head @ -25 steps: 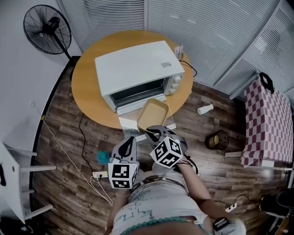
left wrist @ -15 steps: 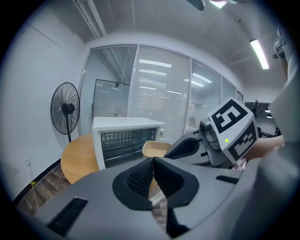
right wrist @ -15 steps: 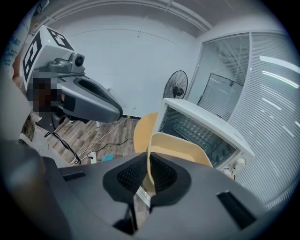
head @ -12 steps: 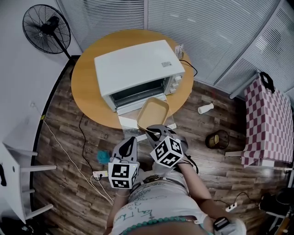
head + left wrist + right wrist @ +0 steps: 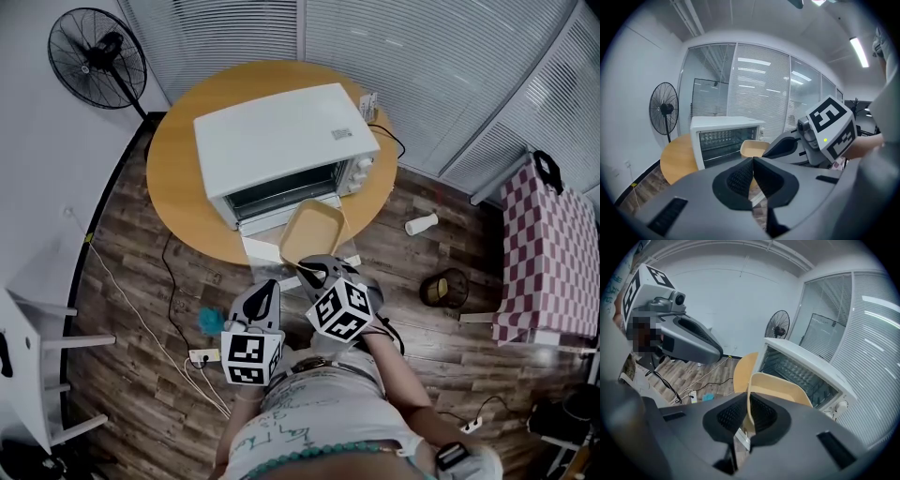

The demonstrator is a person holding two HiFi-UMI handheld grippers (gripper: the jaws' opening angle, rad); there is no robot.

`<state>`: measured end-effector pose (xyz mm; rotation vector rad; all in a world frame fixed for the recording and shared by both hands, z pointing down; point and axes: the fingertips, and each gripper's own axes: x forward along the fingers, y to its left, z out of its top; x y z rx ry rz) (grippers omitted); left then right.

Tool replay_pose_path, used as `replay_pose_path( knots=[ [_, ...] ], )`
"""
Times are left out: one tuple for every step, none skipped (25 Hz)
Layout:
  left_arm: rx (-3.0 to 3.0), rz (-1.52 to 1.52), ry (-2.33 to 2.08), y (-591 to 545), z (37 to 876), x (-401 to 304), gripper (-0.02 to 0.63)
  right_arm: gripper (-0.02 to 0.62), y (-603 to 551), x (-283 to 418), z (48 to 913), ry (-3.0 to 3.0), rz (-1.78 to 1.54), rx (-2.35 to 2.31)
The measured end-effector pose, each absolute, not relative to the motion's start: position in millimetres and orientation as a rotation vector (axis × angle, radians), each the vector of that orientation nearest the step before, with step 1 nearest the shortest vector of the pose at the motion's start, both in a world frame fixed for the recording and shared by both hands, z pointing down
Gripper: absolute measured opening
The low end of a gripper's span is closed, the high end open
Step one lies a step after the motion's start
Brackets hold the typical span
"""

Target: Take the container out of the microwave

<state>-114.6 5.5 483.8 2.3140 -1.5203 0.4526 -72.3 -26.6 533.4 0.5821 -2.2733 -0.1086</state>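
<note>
Nothing on the round wooden table (image 5: 173, 183) has shifted in the past second, and both grippers hold where they were. The right gripper (image 5: 307, 267) stays clamped on the near rim of the tan container (image 5: 314, 232), its jaws nearly together with the thin wall pinched between the pads. That container is out of the white microwave (image 5: 281, 141), just in front of its open mouth and over the lowered door (image 5: 267, 225); whether it rests on the door or hangs clear of it cannot be told. Beside the right gripper, short of the table's edge, the left gripper (image 5: 267, 289) hovers with its jaws closed against each other and nothing between them. From above, the right gripper covers the container's near edge, and the marker cubes (image 5: 342, 312) hide the hands of the person (image 5: 323, 417). Inside the microwave only a wire rack (image 5: 723, 138) shows in the gloom. Door and container cover part of the table's near side. Around it on the plank floor (image 5: 131, 309) are a pedestal fan (image 5: 97, 59) by the wall, a white bottle (image 5: 421, 223) on its side, a small wire basket (image 5: 442, 287) and furniture under a checked cloth (image 5: 548, 248), cut off at the right edge. A power strip (image 5: 202, 356) with its cables lies left of the left gripper.
</note>
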Motion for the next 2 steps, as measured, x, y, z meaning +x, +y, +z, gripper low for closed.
replay_pose_path(
  knots=[
    [2.315, 0.453, -1.521, 5.3, 483.5, -114.3, 0.015, 0.012, -26.5, -72.3, 533.6, -2.273, -0.109, 0.580],
    [2.317, 0.453, -1.521, 5.1, 483.1, -114.1, 0.015, 0.012, -26.3, -72.3, 533.7, -2.272, -0.110, 0.578]
  ],
)
